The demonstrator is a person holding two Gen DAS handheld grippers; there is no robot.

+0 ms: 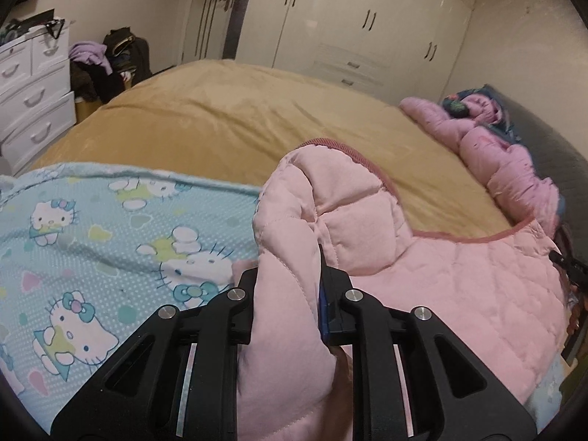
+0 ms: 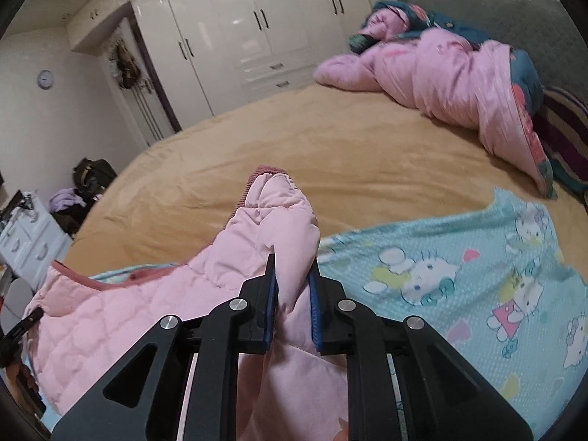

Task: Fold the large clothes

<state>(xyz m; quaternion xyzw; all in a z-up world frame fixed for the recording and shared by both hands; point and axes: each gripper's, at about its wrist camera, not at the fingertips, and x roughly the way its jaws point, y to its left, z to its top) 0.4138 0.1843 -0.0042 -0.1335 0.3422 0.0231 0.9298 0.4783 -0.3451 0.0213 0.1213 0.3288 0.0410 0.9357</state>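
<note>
A pink quilted garment with darker pink trim is lifted off a light blue cartoon-cat blanket on a bed. My left gripper is shut on one bunched corner of it. My right gripper is shut on the other corner, which stands up between its blue pads. The pink cloth sags between the two grips. The tip of the right gripper shows at the right edge of the left wrist view, and the tip of the left gripper at the left edge of the right wrist view.
The bed has a tan cover. A crumpled pink and teal quilt lies by the grey headboard. White wardrobes stand beyond the bed. A white drawer chest and a pile of dark clothes are at the left.
</note>
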